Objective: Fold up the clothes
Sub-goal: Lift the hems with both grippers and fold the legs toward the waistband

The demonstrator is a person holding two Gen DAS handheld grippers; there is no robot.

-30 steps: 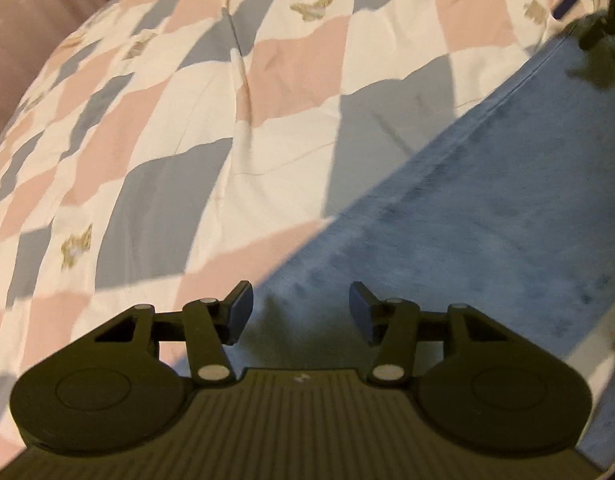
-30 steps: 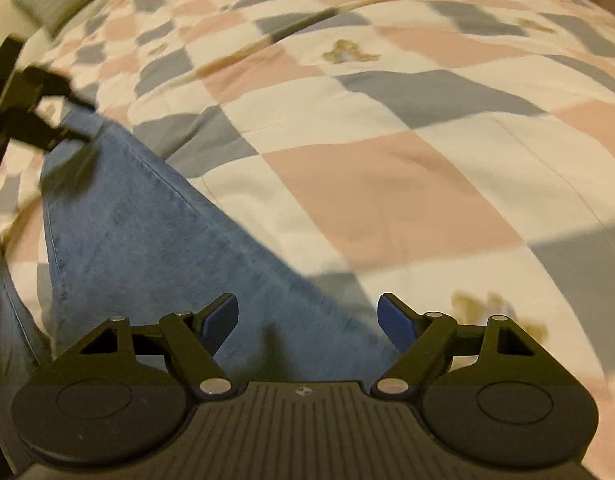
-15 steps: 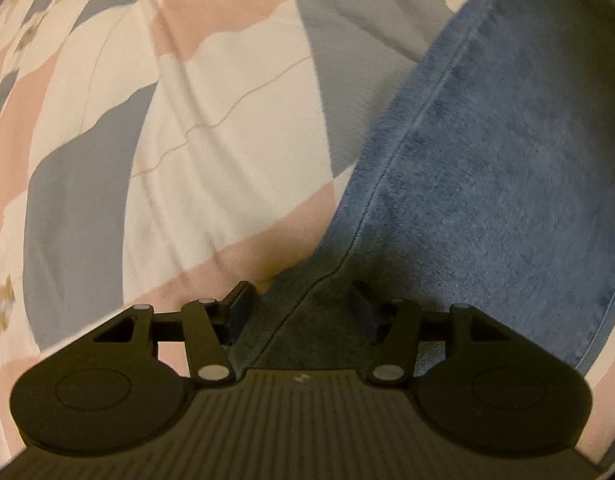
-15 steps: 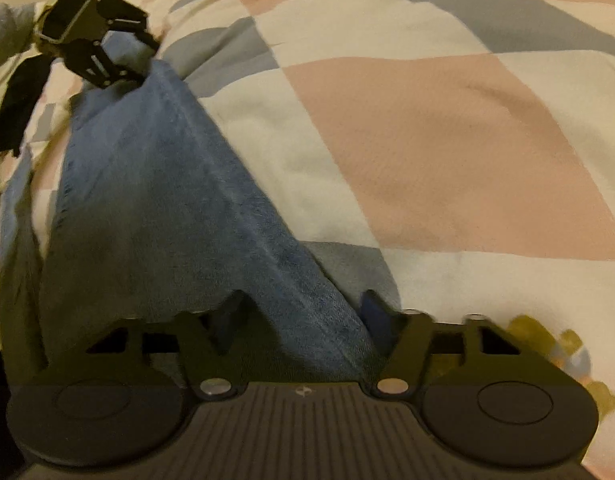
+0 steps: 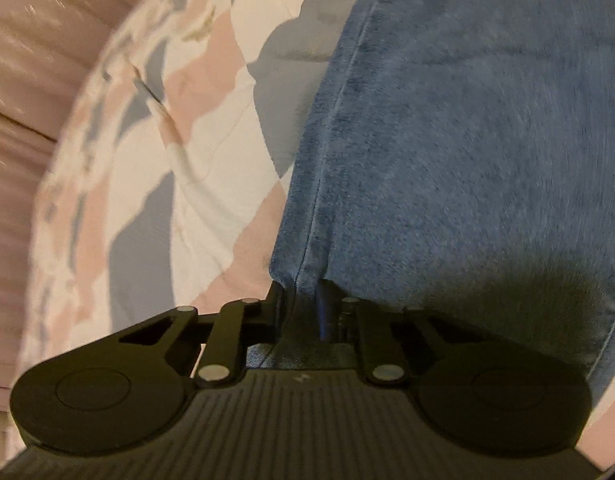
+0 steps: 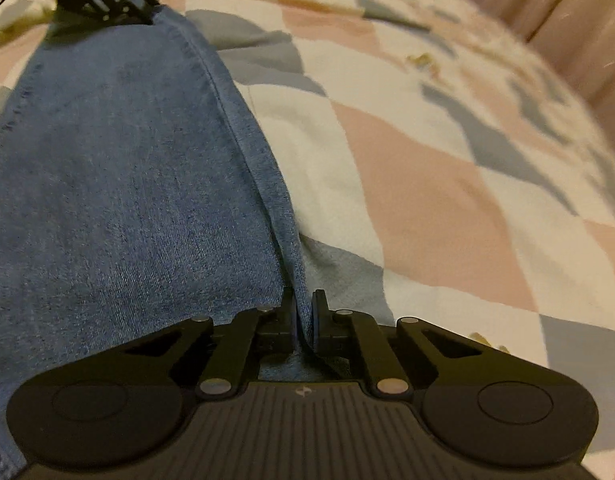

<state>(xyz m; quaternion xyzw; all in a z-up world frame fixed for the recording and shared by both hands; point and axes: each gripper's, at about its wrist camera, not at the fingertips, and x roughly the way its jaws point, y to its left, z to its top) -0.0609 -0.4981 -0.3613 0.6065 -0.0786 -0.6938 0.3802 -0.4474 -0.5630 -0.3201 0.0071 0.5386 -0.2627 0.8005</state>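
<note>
While the jeans (image 5: 467,140) lie stretched across the checked quilt (image 5: 211,128) on the bed, the left gripper (image 5: 301,312) has its jaws pinched on one seamed edge, and the right gripper (image 6: 303,316) has its jaws clamped tight on the same seam further along.

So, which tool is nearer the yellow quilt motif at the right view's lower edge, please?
Right: right tool grips the jeans beside the motif; left tool grips them far off.
</note>
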